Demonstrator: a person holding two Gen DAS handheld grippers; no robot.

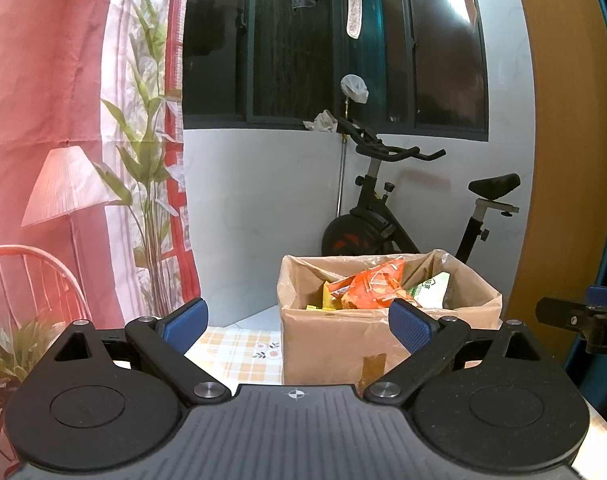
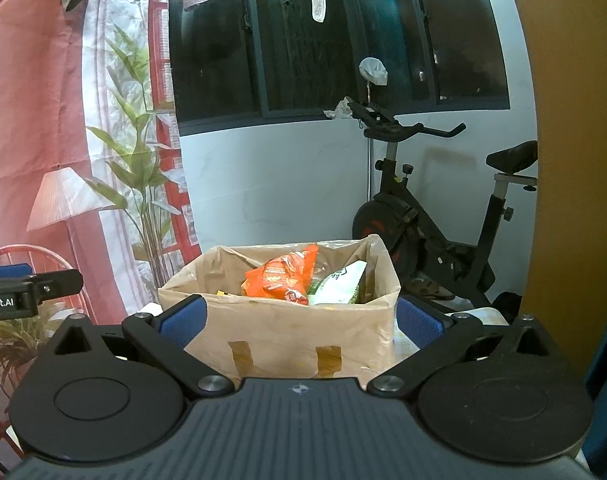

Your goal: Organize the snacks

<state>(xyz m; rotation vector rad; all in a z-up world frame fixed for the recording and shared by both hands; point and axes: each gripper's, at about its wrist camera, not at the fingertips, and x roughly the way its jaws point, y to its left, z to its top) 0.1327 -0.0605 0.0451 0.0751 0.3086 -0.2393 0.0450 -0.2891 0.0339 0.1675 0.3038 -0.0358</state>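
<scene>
Both grippers are hovering with fingers spread wide and empty: the left gripper (image 1: 297,320) and the right gripper (image 2: 299,320) are facing an open cardboard box (image 2: 279,332) on a checked tablecloth (image 1: 239,350). The snacks, an orange packet (image 2: 283,276) and a white-green packet (image 2: 339,284), are sitting inside it. Likely risks: fingers catching the clear liner or a flap and dragging the light box, or crushing packets. Only the left view is showing the tablecloth; only the right is showing the taped front.

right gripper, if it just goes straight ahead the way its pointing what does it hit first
Most likely the near wall of the cardboard box. The right gripper is open and empty, its fingers roughly bracketing the box's width. The snack bags sit higher, inside. Depth is unclear.
</scene>
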